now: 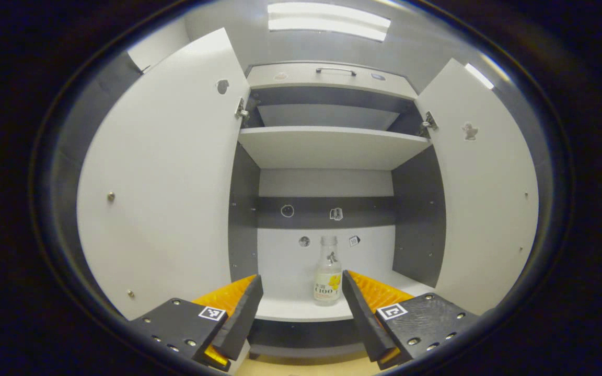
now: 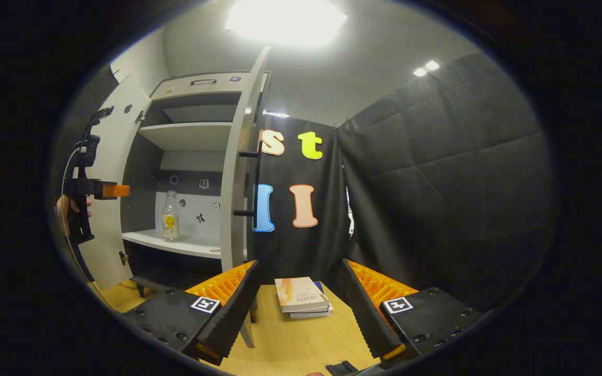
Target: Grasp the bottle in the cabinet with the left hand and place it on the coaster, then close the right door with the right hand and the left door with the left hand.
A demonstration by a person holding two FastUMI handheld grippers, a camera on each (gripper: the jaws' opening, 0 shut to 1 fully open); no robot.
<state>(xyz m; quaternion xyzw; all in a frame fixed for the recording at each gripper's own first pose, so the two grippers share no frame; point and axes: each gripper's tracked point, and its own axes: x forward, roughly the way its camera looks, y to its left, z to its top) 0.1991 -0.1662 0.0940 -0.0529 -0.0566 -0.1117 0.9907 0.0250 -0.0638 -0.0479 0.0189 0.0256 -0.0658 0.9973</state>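
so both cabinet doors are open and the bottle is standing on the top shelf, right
Not quite. Both doors are open, but the bottle stands on the lower shelf, not the top one. The left gripper view shows the upper shelf with nothing on it.

The cabinet [image 1: 327, 146] has pale grey-white doors and shelves with dark grey inner walls. The bottle [image 1: 328, 277] is clear with a white label bearing a yellow patch. The table [image 2: 301, 344] is light wood; the books [image 2: 301, 295] show cream and orange covers.
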